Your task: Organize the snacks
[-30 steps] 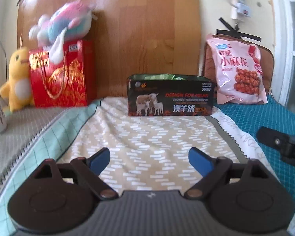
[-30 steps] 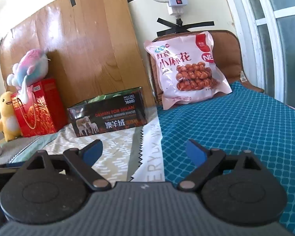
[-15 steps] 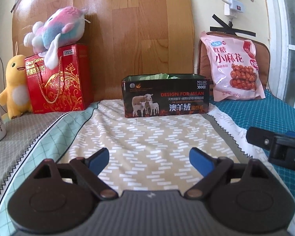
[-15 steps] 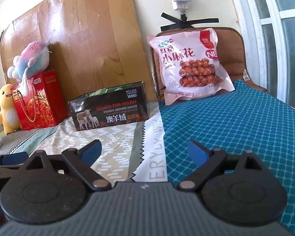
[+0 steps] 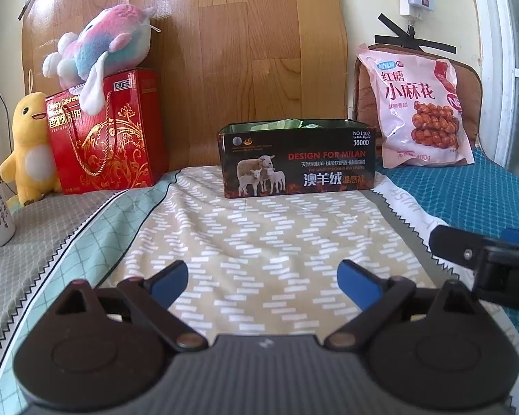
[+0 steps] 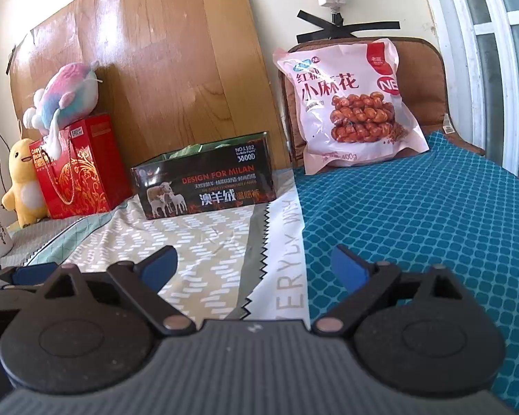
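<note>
A: Snack bag [image 6: 349, 110]: glossy pink plastic film, creased. Black box [image 5: 297, 160]: printed card with a slight sheen.

B: Red gift box [image 5: 103, 135]: glossy card, cord handle. Wooden board [image 5: 245, 52]: smooth, light glare. Bedsheet [image 5: 266, 242] and blue cloth [image 6: 432, 228]: matt woven fabric. Plush toys [image 5: 100, 48]: fuzzy pile.

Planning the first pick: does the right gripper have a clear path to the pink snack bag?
Probably yes. The right gripper is open and empty, and only bare blue cloth lies between it and the pink snack bag.
</note>
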The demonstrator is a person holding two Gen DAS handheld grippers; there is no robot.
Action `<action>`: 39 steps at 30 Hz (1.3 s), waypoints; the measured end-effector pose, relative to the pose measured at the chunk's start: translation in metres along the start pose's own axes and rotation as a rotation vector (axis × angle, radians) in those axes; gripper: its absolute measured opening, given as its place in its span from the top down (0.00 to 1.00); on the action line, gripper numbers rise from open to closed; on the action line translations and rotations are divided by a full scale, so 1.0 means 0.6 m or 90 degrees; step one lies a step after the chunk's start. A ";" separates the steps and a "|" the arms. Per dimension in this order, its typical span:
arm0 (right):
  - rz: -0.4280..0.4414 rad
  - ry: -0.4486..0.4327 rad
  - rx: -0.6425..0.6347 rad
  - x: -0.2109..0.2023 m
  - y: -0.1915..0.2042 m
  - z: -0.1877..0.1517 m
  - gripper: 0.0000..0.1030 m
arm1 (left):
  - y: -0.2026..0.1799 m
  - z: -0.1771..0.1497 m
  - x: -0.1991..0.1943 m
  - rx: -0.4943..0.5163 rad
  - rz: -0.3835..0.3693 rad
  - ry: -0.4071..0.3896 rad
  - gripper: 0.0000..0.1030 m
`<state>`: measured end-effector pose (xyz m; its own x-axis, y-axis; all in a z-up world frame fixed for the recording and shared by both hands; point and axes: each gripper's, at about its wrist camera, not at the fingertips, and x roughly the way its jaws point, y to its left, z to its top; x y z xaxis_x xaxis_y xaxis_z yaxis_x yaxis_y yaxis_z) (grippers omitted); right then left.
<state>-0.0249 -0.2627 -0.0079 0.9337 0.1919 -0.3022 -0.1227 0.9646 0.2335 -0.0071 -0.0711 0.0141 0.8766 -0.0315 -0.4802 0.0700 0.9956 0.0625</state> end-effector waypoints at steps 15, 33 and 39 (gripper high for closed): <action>0.008 -0.003 -0.002 -0.002 0.001 0.000 0.06 | 0.003 0.003 0.017 -0.003 0.000 0.037 0.00; 0.017 -0.005 0.006 -0.004 -0.001 0.000 0.04 | 0.006 0.004 0.014 -0.016 0.036 0.039 0.00; 0.023 -0.009 0.011 -0.005 -0.002 0.001 0.01 | 0.009 0.004 0.015 -0.020 0.047 0.037 0.00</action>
<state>-0.0275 -0.2648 -0.0069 0.9333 0.2242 -0.2805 -0.1508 0.9536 0.2606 0.0022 -0.0664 0.0121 0.8493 0.0465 -0.5259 -0.0098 0.9973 0.0724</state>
